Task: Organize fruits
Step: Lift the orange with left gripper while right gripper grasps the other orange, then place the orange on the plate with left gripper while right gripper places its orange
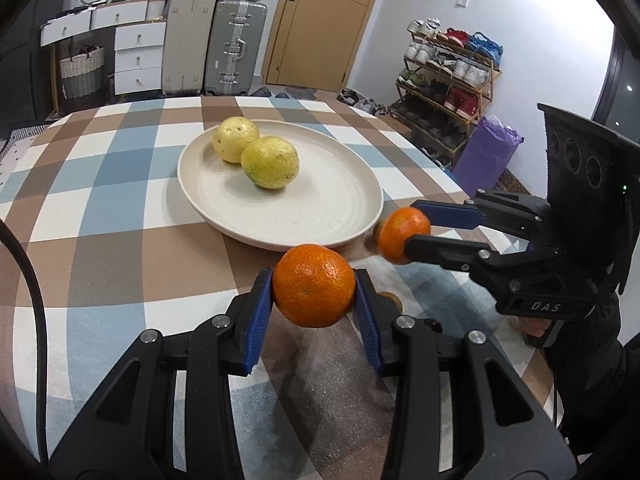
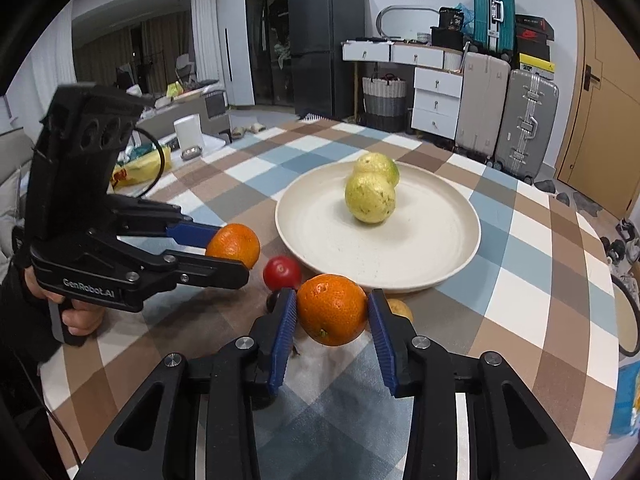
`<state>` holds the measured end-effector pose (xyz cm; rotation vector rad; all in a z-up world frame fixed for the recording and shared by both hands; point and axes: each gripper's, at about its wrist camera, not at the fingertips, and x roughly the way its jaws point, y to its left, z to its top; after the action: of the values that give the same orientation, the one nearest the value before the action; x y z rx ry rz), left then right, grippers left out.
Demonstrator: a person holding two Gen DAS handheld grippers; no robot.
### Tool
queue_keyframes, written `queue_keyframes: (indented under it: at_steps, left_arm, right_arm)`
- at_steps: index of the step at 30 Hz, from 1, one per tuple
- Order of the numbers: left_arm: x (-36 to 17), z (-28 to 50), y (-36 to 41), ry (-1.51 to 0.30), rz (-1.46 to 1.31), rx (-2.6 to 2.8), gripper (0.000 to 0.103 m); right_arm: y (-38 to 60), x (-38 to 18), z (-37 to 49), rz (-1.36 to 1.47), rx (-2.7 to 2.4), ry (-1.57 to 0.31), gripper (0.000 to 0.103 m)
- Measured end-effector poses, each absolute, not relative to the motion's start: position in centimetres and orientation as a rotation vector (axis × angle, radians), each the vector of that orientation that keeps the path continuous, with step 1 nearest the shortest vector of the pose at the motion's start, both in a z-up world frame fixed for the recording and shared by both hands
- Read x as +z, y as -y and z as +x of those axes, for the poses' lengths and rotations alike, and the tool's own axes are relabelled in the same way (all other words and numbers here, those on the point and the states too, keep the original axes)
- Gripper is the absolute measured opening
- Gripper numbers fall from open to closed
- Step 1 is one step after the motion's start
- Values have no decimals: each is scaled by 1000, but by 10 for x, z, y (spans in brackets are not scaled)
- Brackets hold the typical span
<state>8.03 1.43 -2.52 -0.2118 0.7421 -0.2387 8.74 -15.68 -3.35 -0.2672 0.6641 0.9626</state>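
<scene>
Where the right gripper's (image 2: 332, 314) fingers cross the checked tablecloth (image 1: 120, 184), a yellowish fruit (image 2: 400, 309) and a dark one (image 2: 273, 300) show only as slivers, too hidden to name. Both grippers pinch an orange: the left gripper (image 1: 314, 286) holds one orange (image 1: 314, 285) just before the plate (image 1: 340, 216), the right holds the other orange (image 2: 332, 314) beside it. Two pale green-yellow fruits (image 1: 256, 154) touch each other on the plate. Behind stand suitcases (image 1: 234, 46), white drawers (image 1: 138, 56) and a door (image 1: 320, 20). Only the right view shows a red fruit (image 2: 282, 273) and the fridge (image 2: 326, 44); only the left shows the shoe rack (image 1: 448, 76).
</scene>
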Motion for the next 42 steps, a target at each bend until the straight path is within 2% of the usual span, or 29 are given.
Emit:
queue_keyframes:
  at_steps: [10, 31, 42]
  left_arm:
    - [-11, 87, -24, -670, -193, -121, 37]
    - [-11, 133, -31, -644, -169, -41, 37]
    - [-18, 140, -30, -657, -158, -32, 37]
  right_arm:
    - [166, -21, 103, -97, 853, -601, 37]
    - [168, -36, 151, 76, 719, -713, 37]
    - [157, -41, 150, 20, 741, -730, 38]
